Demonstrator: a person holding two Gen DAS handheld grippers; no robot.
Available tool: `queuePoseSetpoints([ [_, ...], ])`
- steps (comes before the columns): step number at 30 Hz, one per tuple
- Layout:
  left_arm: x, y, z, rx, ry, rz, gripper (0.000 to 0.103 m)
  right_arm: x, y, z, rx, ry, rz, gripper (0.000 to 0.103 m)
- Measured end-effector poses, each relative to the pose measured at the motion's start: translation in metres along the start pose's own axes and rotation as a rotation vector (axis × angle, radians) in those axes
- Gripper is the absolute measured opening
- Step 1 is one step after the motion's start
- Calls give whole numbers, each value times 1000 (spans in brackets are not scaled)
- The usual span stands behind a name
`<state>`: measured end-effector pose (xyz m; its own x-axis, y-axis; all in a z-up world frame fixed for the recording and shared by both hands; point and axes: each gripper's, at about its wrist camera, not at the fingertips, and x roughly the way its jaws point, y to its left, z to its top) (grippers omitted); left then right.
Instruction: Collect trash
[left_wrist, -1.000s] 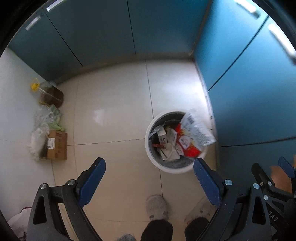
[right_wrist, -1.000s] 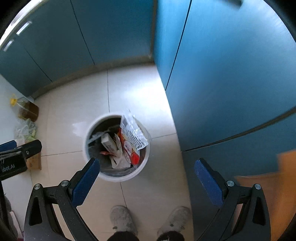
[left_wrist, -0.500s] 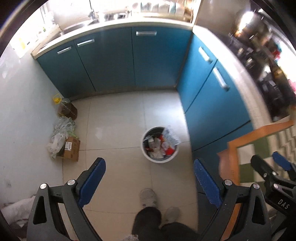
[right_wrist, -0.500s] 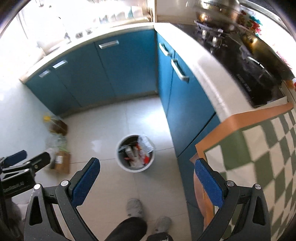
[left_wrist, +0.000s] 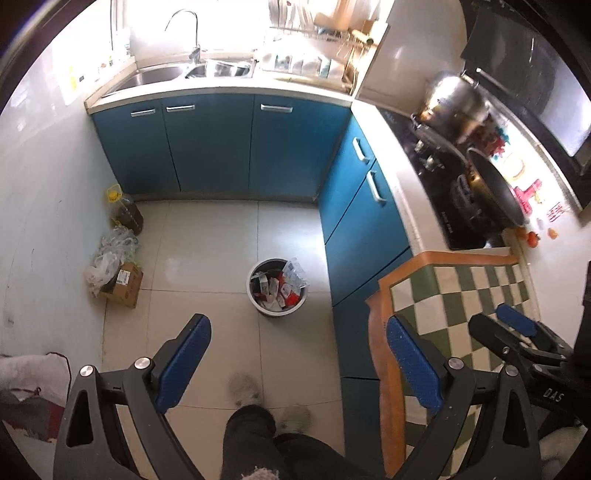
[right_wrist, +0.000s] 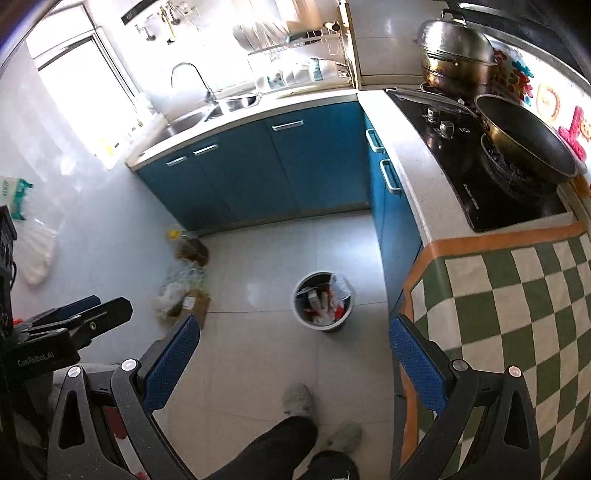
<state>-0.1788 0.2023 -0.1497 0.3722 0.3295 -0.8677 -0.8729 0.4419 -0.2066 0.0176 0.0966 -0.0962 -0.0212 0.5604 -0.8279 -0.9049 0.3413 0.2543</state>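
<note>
A white round trash bin (left_wrist: 277, 288) (right_wrist: 324, 305) stands on the tiled floor beside the blue cabinets, stuffed with wrappers and small boxes; a clear plastic bag (left_wrist: 295, 272) sticks up at its right rim. My left gripper (left_wrist: 298, 363) hangs high above the floor, open and empty. My right gripper (right_wrist: 295, 363) is likewise open with nothing between its blue pads, at the edge of a green-checked cloth (right_wrist: 517, 317). The right gripper's fingers (left_wrist: 517, 325) show at the right of the left wrist view.
Blue cabinets (left_wrist: 221, 147) run along the back and right. A stove with a wok (right_wrist: 524, 144) and a steel pot (right_wrist: 458, 55) sits on the right counter. A cardboard box (left_wrist: 123, 284), plastic bags and an oil jug (left_wrist: 127, 214) lie by the left wall. The person's slippered feet (left_wrist: 266, 398) stand below.
Both grippers have risen far above the bin, which now looks small. The sink, counter, stove and checked cloth have come into view. Both stay open and empty.
</note>
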Motion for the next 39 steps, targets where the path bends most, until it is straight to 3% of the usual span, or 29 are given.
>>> queuePoseSetpoints([
  [3,-18,2,-8,-15,-14,-23,103,-17,5,-7,-15,-3,4,103],
  [11,-39,11,-22,-16,-20,-36,103,-40,27,-18,-46,1,12,103],
  [39,-49,23,-26,-10,-32,-49,103,-38,43,-22,-68,18,57,103],
])
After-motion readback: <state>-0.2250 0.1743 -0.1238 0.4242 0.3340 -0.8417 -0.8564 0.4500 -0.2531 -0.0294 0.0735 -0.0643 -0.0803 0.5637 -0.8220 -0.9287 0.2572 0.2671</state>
